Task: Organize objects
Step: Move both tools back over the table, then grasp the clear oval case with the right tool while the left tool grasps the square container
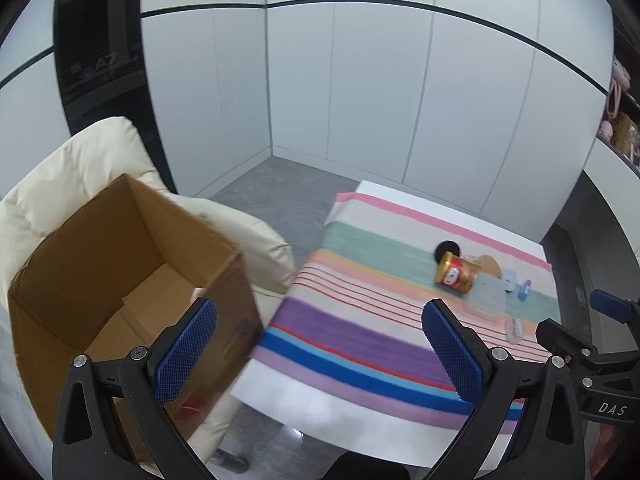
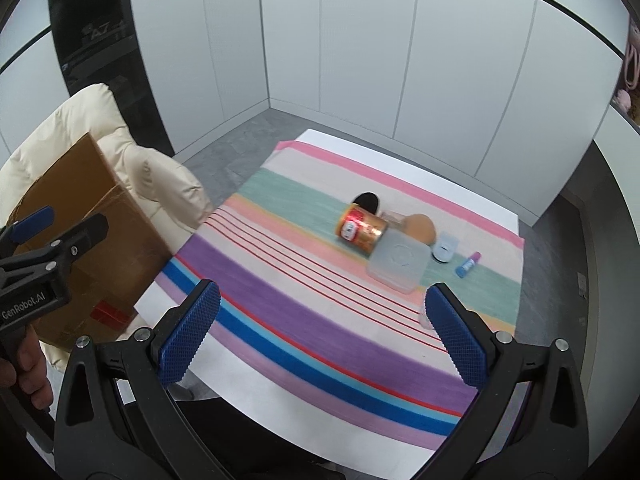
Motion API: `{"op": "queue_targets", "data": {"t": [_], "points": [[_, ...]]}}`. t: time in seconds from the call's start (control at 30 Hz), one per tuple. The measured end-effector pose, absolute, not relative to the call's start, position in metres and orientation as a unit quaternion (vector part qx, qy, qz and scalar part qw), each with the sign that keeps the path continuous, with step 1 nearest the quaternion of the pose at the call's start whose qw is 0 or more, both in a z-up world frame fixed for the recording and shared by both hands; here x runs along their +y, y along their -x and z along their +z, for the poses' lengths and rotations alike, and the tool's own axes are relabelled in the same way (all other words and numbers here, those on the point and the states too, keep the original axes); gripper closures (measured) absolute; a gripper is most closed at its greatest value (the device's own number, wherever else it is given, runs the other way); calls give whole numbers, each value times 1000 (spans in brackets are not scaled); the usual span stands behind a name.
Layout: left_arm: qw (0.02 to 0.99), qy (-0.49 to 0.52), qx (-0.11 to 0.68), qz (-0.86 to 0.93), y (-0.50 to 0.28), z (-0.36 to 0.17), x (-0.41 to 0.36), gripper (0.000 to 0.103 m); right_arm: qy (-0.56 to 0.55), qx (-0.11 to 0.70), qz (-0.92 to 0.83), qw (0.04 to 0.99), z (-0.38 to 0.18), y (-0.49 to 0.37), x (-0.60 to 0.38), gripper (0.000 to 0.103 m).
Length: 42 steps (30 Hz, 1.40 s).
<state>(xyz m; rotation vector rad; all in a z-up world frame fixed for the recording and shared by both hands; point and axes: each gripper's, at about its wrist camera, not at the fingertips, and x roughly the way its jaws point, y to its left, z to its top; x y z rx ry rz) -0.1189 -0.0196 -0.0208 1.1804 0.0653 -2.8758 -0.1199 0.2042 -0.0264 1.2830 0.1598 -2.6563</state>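
Observation:
A gold and red can point(image 2: 361, 229) point(image 1: 457, 272) lies on its side on the striped tablecloth point(image 2: 304, 304). Beside it sit a clear plastic box point(image 2: 398, 264) point(image 1: 485, 296), a tan round object point(image 2: 420, 229), a black round object point(image 2: 368, 201), a pale blue item point(image 2: 445, 249) and a small blue tube point(image 2: 468, 264). An open cardboard box point(image 1: 120, 280) point(image 2: 84, 240) rests on a cream chair at the left. My left gripper point(image 1: 320, 352) hangs open between box and table. My right gripper point(image 2: 324, 336) is open above the table's near edge, with nothing between its fingers.
The cream padded chair point(image 1: 80, 176) stands left of the table. White wall panels enclose the far side, and a dark cabinet point(image 1: 100, 48) stands at the back left. A shelf with pink items point(image 1: 618, 92) is at the right. Grey floor lies beyond the table.

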Motion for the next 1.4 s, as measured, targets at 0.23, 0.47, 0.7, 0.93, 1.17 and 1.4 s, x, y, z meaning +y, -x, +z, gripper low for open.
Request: {"op": "queue_targets", "data": {"t": [0.23, 0.47, 0.7, 0.93, 1.17, 1.4], "points": [[-11, -378, 4, -926, 125, -21, 14, 0, -436, 43, -896, 71, -28, 116, 236, 0], [-38, -388, -11, -921, 130, -28, 45, 0, -447, 22, -893, 45, -33, 114, 271, 0], [-72, -403, -30, -912, 135, -41, 80, 1, -454, 27, -890, 22, -51, 119, 298, 0], [-104, -430, -65, -895, 146, -80, 121, 3, -501, -12, -865, 1, -101, 134, 332, 0], [-113, -472, -64, -872, 184, -126, 144, 11, -535, -17, -845, -9, -149, 162, 347, 8], [-116, -504, -62, -854, 214, -164, 157, 14, -561, -23, -828, -15, -196, 195, 355, 14]]}}
